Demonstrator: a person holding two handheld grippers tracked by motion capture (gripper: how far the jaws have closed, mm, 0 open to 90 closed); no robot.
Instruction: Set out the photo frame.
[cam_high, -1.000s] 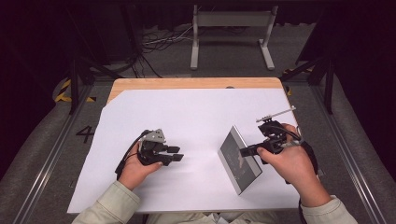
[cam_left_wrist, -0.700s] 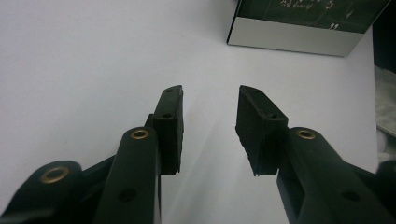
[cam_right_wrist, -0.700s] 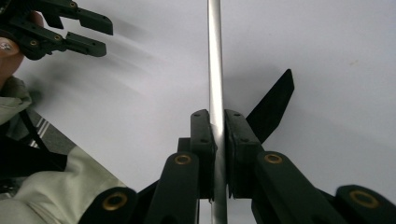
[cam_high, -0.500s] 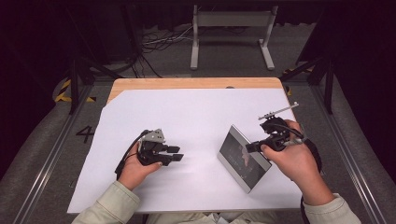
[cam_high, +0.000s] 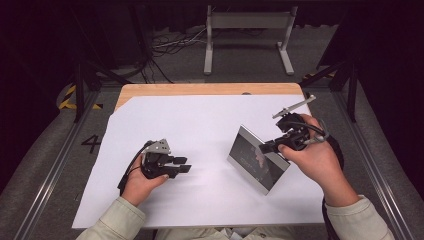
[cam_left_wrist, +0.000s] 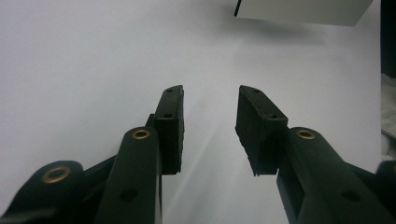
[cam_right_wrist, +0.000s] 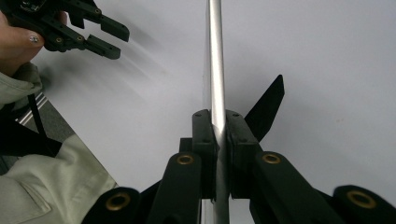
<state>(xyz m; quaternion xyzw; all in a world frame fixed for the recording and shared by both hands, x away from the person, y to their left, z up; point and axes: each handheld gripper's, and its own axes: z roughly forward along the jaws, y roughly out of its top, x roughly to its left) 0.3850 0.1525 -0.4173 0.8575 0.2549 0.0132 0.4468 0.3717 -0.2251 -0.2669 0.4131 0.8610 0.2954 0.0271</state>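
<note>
On the white-covered counter (cam_high: 200, 125), a silver-framed picture frame (cam_high: 257, 160) with a dark, glossy front is held tilted at the right side, its lower edge close to the sheet and its upper right edge taken up by the right tongs (cam_high: 270, 146). In the right gripper view the frame's thin metal edge (cam_right_wrist: 215, 70) is seen clamped between the two black pads, which have just been closing onto it and now press it from both sides; a black stand flap (cam_right_wrist: 268, 109) juts out from the frame's back. The left tongs (cam_high: 182, 165) are rested low over the sheet at the left, well apart from the frame, gripped in the person's left hand (cam_high: 142, 177). In the left gripper view their pads (cam_left_wrist: 170, 121) are seen standing about half apart with nothing but bare white sheet between them, and a corner of the frame (cam_left_wrist: 303, 11) is visible farther off at the top.
</note>
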